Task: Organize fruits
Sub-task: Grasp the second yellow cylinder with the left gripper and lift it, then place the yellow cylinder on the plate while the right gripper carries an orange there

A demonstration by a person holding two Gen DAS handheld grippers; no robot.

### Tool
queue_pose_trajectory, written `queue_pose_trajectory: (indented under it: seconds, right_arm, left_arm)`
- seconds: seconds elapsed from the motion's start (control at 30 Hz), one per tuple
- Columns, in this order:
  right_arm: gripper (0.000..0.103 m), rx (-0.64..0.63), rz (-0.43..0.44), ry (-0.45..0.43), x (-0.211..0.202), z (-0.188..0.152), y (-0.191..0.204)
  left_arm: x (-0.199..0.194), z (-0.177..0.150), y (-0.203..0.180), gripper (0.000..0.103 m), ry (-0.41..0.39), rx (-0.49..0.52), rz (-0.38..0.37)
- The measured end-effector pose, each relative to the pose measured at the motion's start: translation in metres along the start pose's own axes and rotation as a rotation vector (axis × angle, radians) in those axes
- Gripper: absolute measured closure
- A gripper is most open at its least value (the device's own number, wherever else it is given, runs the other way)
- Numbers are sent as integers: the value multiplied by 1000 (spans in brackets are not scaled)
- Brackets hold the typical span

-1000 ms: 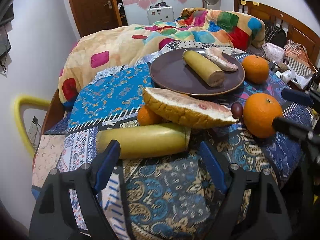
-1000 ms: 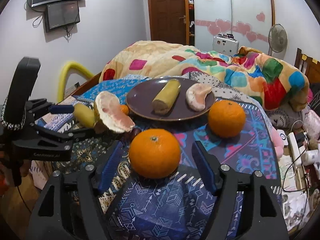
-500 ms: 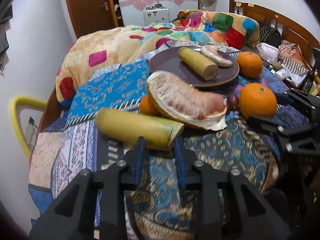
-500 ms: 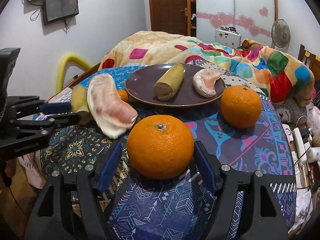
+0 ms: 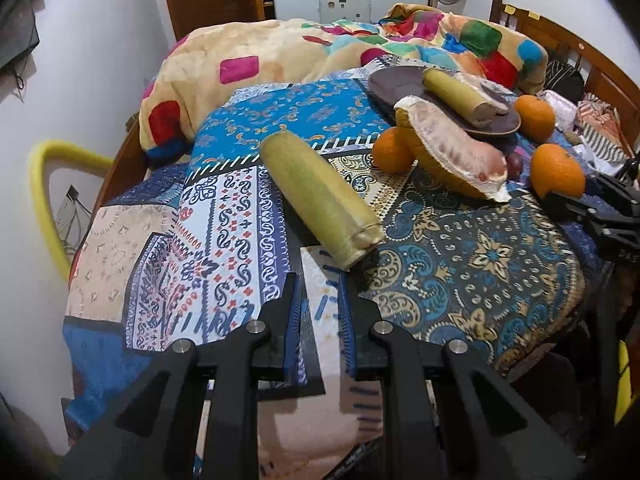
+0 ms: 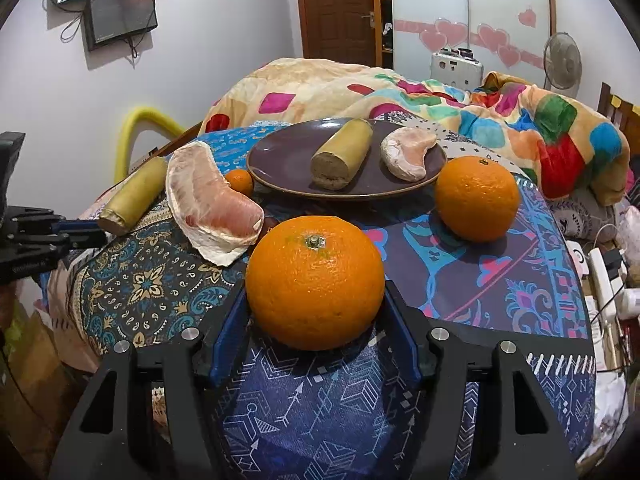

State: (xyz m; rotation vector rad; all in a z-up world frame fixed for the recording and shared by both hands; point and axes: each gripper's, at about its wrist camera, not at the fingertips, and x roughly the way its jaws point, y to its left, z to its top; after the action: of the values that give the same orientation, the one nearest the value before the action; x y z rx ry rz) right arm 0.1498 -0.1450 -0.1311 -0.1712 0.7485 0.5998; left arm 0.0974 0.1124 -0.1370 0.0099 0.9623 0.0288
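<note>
- Swung left since 1 second ago: left hand-held gripper, clamped shut on nothing, yellow-green stalk just beyond it on bed
- Right hand-held gripper just narrowing around near orange, pads seemingly touching; could roll away if squeezed off-centre

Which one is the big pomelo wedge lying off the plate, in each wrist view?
Left wrist: the pomelo wedge lies upper right, just below the brown plate, a small orange at its left.
Right wrist: the wedge lies left of centre, beside the plate.
Shared landmark: the brown plate.
</note>
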Motion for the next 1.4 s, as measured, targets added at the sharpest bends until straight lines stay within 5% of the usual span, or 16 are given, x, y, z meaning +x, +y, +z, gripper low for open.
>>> queue_pose_trajectory:
  seconds: [0.1,0.23,0.27,0.5,0.63,0.87,1.1,1.4]
  right_arm:
    - [43,1,3,-2,0,1,-1]
    - [43,6,9,-4,0,1,-2]
    - [43,6,10,-5,-1,1,-2]
    - [43,5,0,-19,-5,1,-6]
    - [43,8,-4,-33,-10,4,-10]
    - [43,4,-15,-68,-15,16,-16]
    - [43,-5,-37,-101,-19,28,-21]
    - [43,-6,-59,-145,-32,40,-25]
  left_arm:
    - [-11,3,0,77,-19,3,-1]
    - [-18,15,4,41,-57,-14,5]
    - [-18,18,5,40,-69,-19,11]
    - [20,44,27,40,-3,-80,36]
    - [39,54,39,41,35,-154,-12]
    - [55,62,34,54,40,-146,3]
    - [49,65,26,61,24,-111,13]
    - [-3,74,6,64,-96,-42,16]
